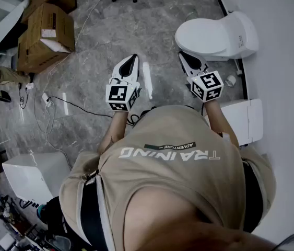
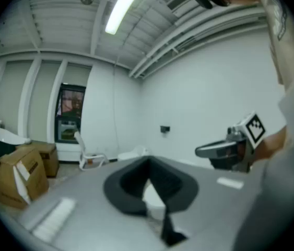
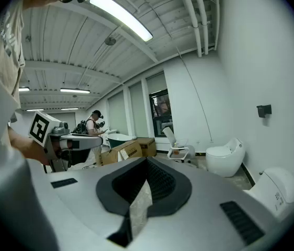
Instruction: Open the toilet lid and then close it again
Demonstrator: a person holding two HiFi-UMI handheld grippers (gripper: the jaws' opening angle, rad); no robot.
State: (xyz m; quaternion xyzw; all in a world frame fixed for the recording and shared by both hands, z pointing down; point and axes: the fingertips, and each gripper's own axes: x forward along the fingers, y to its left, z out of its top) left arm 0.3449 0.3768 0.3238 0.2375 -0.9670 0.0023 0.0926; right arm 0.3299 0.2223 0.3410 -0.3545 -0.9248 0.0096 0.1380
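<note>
Lid (image 1: 205, 35) lies flat on the toilet (image 1: 239, 33) at the upper right of the head view, and neither of my 2 grippers touches it. My left gripper (image 1: 132, 59) has its fingers pressed together on nothing. My right gripper (image 1: 183, 56), just beside the bowl, is likewise closed and empty. Lifting and lowering either both lie ahead or are both done — I cannot judge which.
</note>
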